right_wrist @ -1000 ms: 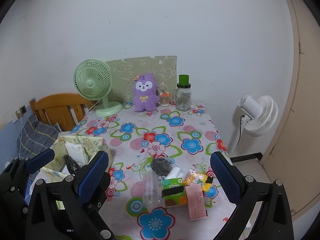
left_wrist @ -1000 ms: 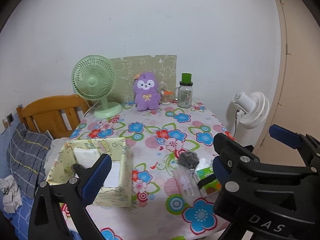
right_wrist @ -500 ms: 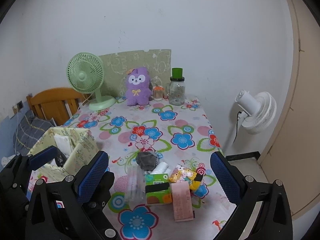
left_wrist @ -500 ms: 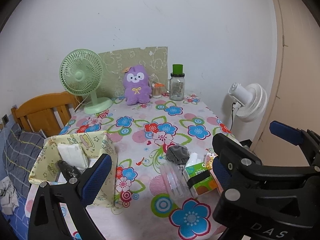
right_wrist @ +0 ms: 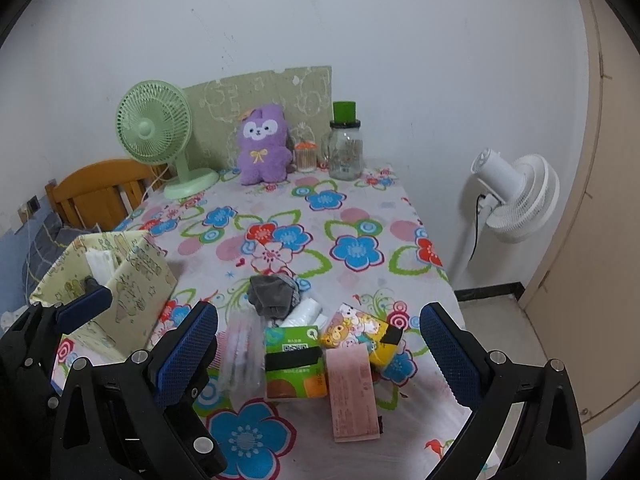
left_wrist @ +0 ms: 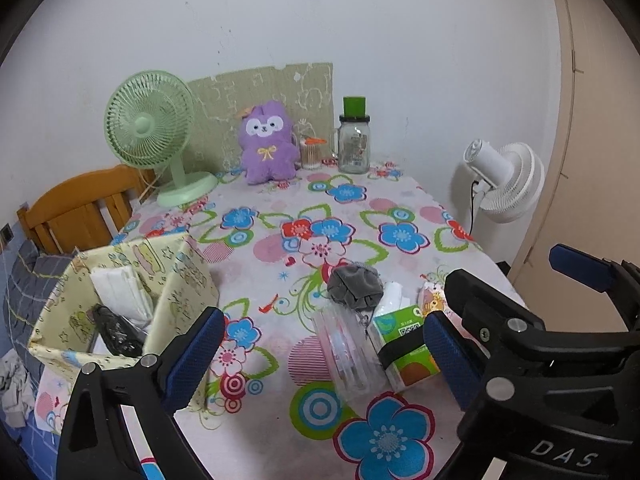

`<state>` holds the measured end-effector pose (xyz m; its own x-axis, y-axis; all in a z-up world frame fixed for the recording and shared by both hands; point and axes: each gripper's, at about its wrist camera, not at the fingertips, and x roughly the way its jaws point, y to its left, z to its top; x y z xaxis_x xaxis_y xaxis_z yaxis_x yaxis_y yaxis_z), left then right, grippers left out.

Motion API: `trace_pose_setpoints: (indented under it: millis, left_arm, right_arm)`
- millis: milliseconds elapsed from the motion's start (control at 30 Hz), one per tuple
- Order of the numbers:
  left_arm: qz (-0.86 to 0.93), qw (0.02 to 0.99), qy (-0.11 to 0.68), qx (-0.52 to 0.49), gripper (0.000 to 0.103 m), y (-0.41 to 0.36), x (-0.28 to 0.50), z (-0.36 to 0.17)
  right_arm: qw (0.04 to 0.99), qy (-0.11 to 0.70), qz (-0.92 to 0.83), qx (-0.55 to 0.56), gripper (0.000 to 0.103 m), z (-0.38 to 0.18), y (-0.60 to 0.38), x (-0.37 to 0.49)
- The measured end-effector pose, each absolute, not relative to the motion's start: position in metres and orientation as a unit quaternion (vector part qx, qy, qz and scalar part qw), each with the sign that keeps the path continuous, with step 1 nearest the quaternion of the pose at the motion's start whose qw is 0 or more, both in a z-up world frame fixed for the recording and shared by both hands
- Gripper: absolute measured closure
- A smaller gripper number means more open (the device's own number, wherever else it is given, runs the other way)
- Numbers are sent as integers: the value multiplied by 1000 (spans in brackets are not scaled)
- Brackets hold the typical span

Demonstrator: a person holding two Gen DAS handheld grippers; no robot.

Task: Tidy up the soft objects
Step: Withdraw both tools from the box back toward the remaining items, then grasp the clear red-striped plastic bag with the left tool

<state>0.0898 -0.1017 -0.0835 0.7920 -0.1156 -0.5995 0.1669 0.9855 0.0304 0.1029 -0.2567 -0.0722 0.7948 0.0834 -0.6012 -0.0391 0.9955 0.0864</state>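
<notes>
Seen from two sets of tongs held above the near edge of a bench (left_wrist: 404, 200) covered in a flowered cloth. Left tongs (left_wrist: 320, 344) spread wide, nothing between the blue pads. Right tongs (right_wrist: 318, 338) likewise spread wide and empty, hovering over a small heap of soft goods.

At the centre of the heap, taken here as the landmark: a green tissue pack (right_wrist: 294, 360) with a black band across it. Just behind it, a crumpled grey cloth (right_wrist: 274, 290), touching a white wad of tissue (right_wrist: 304, 312). Right of the green pack, a yellow cartoon-print tissue pack (right_wrist: 360, 334). In front and to the right, a flat pink packet (right_wrist: 352, 392) resting partly on the yellow pack. Left of the green pack, a clear plastic sleeve with pink contents (right_wrist: 240, 354), lying flat.

Well left of the green pack, at the bench's left edge, a pale yellow patterned fabric box (left_wrist: 180, 284), open at the top, holding white folded tissue (left_wrist: 120, 288) and a black crumpled item (left_wrist: 114, 330).

Far behind the green pack, against the wall: a green desk fan (left_wrist: 150, 128), a purple plush toy (left_wrist: 268, 144), a glass jar with a green lid (left_wrist: 354, 140). Off the bench to the right, a white standing fan (right_wrist: 516, 196).
</notes>
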Motion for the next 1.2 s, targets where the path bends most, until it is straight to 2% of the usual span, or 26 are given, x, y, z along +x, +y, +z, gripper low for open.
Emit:
trace_pose_setpoints:
  millis: [400, 467, 833, 1200]
  left_arm:
    - [-71, 932, 353, 41, 11, -106, 114, -117]
    - [-69, 929, 361, 38, 15, -105, 119, -122]
    - [-66, 916, 394, 36, 19, -106, 139, -149]
    - [-67, 906, 415, 48, 30, -117, 156, -168]
  right_arm:
    - [935, 353, 21, 34, 6, -107, -266, 125]
    - [932, 359, 18, 37, 6, -113, -268, 129]
    - [918, 394, 9, 48, 11, -144, -274, 150]
    - [906, 421, -14, 50, 15, -168, -284, 169]
